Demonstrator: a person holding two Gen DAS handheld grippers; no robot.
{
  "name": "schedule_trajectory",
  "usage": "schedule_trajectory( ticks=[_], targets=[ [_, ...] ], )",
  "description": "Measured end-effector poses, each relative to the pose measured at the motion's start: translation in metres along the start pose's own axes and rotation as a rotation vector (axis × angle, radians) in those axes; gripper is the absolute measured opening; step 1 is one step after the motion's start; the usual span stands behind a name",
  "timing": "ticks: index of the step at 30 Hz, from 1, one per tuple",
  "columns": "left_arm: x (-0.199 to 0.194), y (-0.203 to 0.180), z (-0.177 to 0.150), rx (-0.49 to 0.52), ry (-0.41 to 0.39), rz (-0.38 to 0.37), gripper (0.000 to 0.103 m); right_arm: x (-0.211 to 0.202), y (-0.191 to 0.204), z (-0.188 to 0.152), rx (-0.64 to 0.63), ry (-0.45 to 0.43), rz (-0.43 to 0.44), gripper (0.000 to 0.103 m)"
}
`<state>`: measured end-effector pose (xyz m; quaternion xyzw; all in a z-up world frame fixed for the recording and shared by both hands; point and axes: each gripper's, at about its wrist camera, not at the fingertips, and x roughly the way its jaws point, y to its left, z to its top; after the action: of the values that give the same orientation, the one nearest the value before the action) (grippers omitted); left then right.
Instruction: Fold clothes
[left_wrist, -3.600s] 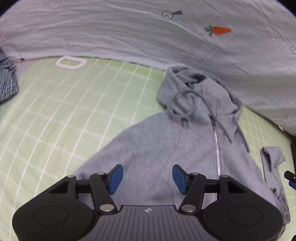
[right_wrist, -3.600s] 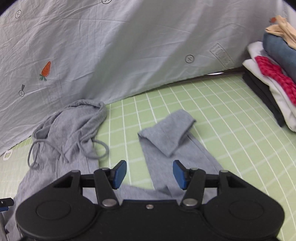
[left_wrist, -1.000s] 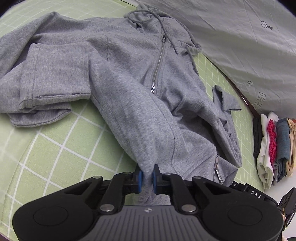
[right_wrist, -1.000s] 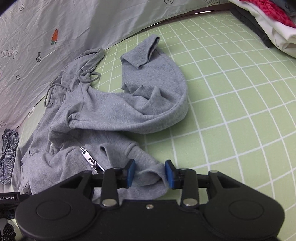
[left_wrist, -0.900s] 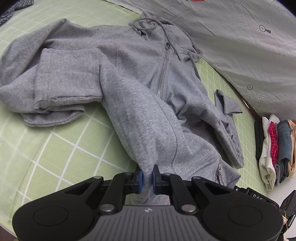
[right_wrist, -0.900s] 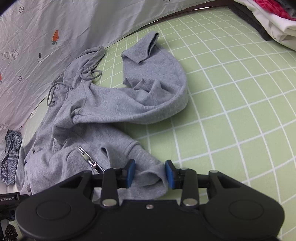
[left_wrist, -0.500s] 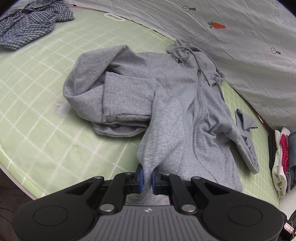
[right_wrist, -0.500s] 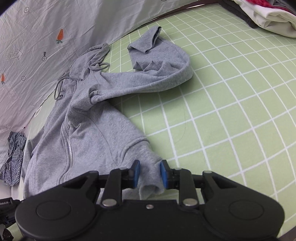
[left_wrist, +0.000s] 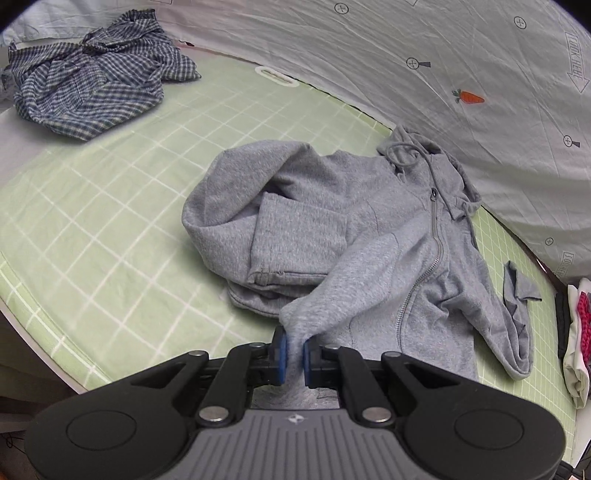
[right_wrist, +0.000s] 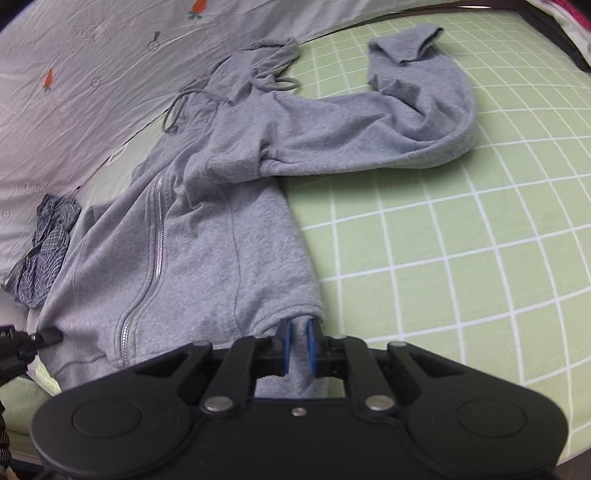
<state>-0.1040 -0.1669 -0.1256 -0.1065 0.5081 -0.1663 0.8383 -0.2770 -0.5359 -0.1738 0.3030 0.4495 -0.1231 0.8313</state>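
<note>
Clearly the grey hoodie (left_wrist: 373, 236) was a soft, limp thing: it lay zipper-up across the green gridded surface (left_wrist: 122, 206), hood toward the far backdrop sheet (left_wrist: 424, 74), one sleeve doubled over its chest and the other flung out and curled to the right (right_wrist: 417, 110). I had the left gripper (left_wrist: 293, 349) with its jaws narrow, pinching a peak of fabric at the near left hem corner, and the cloth tented up from the surface toward them. The right gripper (right_wrist: 298, 345) had its jaws pressed onto the near right hem corner, a tongue of grey between the pads. I judged the fleece fairly thick and not slippery, so a hem pinch should carry it, though it would sag and drag between the two grips. The ribbed hem looked the firmest place to hold. A checked shirt (left_wrist: 88, 81) lay bunched at the far left.
</note>
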Motion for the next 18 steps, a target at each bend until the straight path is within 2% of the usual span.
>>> schedule_trajectory(
  ticks=[2,5,6,7,8,11,13,15,16,17,18],
  targets=[
    [-0.002,-0.004,0.006,0.014,-0.017,-0.013,0.01,-0.001,0.006,0.001,-0.018,-0.01,0.004,0.006],
    [0.007,-0.002,0.009,0.038,0.037,-0.021,0.015,0.003,0.009,-0.001,-0.011,-0.009,-0.035,0.013],
    [0.01,0.001,0.008,0.051,0.056,-0.018,0.018,0.004,0.009,-0.002,0.0,-0.007,-0.043,0.024],
    [0.013,0.003,0.005,0.062,0.073,-0.006,0.023,0.005,0.009,-0.004,0.011,-0.005,-0.05,0.041],
    [0.016,0.006,0.002,0.073,0.09,0.006,0.026,0.006,0.009,-0.006,0.023,-0.003,-0.057,0.045],
    [0.024,0.017,-0.005,0.071,0.147,-0.003,0.037,0.01,0.007,-0.007,0.061,0.007,-0.069,0.046],
    [0.03,0.024,-0.008,0.054,0.18,-0.024,0.05,0.013,0.011,-0.009,0.068,0.013,-0.07,0.05],
    [0.036,0.031,-0.011,0.037,0.21,-0.041,0.05,0.015,0.018,-0.011,0.06,0.014,-0.063,0.046],
    [0.039,0.033,-0.012,0.029,0.226,-0.04,0.05,0.017,0.02,-0.012,0.055,0.018,-0.056,0.036],
    [0.041,0.034,-0.014,0.022,0.24,-0.046,0.05,0.018,0.021,-0.012,0.05,0.023,-0.053,0.031],
    [0.044,0.034,-0.016,0.011,0.248,-0.061,0.048,0.018,0.022,-0.012,0.045,0.026,-0.046,0.02]
  ],
)
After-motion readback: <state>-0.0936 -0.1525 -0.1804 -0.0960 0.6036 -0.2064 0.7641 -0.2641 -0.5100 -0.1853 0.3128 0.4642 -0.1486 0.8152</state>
